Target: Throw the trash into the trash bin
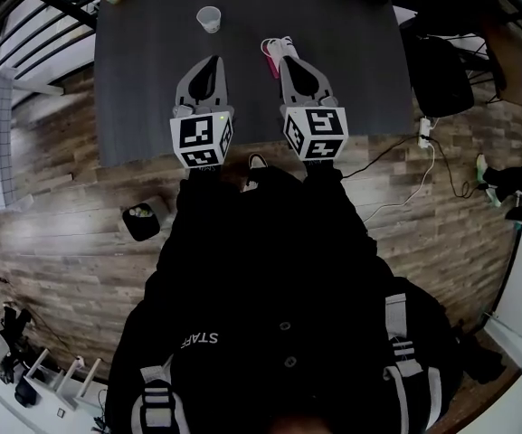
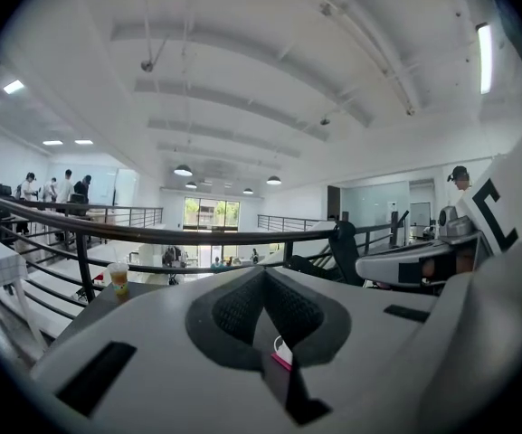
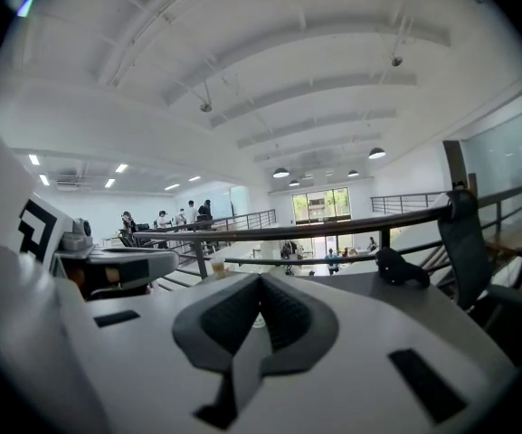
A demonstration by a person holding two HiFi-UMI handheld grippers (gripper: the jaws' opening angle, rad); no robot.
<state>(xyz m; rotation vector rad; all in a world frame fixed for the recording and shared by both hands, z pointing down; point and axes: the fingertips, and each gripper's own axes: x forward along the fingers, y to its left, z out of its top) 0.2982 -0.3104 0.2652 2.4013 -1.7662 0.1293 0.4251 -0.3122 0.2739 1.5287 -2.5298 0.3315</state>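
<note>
Task not yet begun — the left gripper [image 1: 212, 61] and right gripper [image 1: 289, 61] hover over the table [image 1: 351, 61] with jaws closed on nothing, the clear cup [image 1: 209, 18] and pink-and-white wrapper [image 1: 272, 54] lie on it, and the trash bin [image 1: 145, 228] stands on the floor to the person's left.

Head view: from above the person, facing steeply down onto the dark table [image 1: 242, 116] and wood floor [image 1: 61, 242]. Gripper views: each sits low behind its own jaws, close over the tabletop, facing nearly level toward the railing [image 2: 152, 235]. Both share that railing, plus the drink cup [image 2: 118, 278] at the table's far corner.
</note>
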